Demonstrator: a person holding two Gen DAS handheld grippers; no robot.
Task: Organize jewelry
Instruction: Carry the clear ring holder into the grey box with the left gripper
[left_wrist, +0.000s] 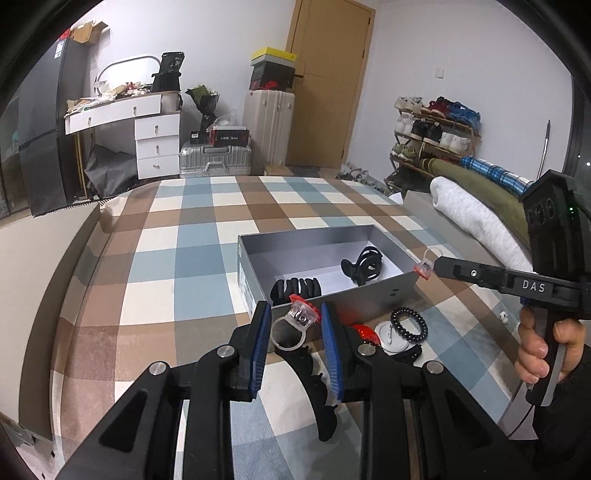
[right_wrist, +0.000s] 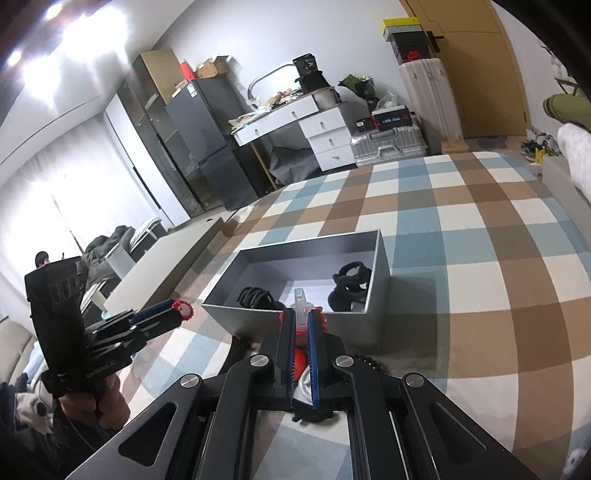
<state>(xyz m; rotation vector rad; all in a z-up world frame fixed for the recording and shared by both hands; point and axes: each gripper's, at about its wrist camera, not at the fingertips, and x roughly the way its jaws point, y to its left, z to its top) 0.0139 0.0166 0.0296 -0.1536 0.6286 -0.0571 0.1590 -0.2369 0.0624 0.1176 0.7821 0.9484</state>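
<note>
A grey open box (left_wrist: 332, 295) sits on the checked bedspread; it also shows in the right wrist view (right_wrist: 382, 258). Inside lie a black hair claw (left_wrist: 364, 266) and a black coiled hair tie (left_wrist: 295, 290). My left gripper (left_wrist: 295, 325) is shut on a clear plastic ring with a red-rimmed top (left_wrist: 301, 317), held at the box's near wall. My right gripper (right_wrist: 301, 317) is shut on a second clear ring with a red top (right_wrist: 301, 304), just over the box's near edge; it also shows in the left wrist view (left_wrist: 424, 267).
In front of the box lie a black bead bracelet (left_wrist: 410, 325), a white round disc (left_wrist: 389, 332), a red item (left_wrist: 364, 330) and a black hair clip (left_wrist: 317, 391). A rolled white blanket (left_wrist: 476, 218) lies to the right. A white earbud (left_wrist: 503, 315) rests on the spread.
</note>
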